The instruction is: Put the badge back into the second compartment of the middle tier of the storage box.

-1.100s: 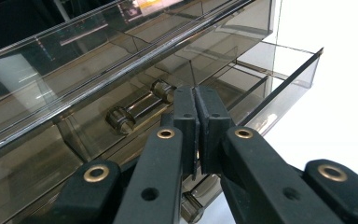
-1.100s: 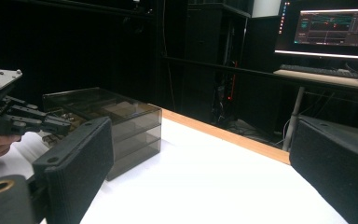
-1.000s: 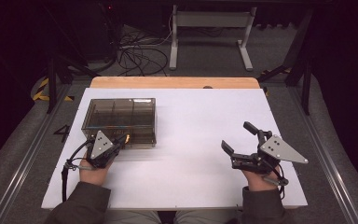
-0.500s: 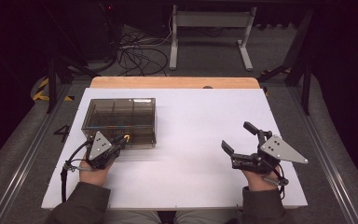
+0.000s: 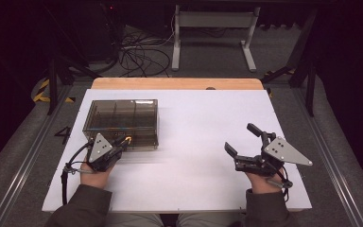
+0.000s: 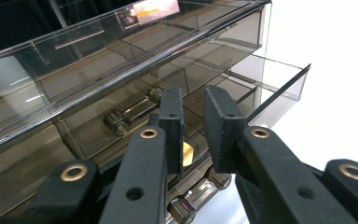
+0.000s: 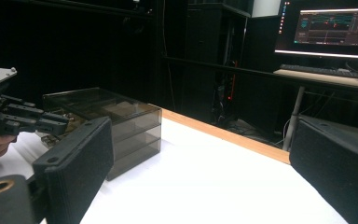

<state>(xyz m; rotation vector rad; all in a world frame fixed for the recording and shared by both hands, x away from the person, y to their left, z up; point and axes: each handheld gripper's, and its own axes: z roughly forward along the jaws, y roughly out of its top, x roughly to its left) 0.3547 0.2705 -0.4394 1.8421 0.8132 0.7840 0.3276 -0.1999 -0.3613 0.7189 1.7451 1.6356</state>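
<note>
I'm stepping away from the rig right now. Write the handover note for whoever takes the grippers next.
Left gripper: at the front of the smoky clear drawer box, jaws narrowly apart and just been opening. A drawer handle lies below the pads; nothing is pinched between them.
Right gripper: jaws wide open, empty, over bare white tabletop at the right, away from the box.
Done: one lower drawer stands pulled out a little way.
Left, as it looks: whether that drawer should open further or be pushed shut can't be told from here. The compartments look empty.
</note>
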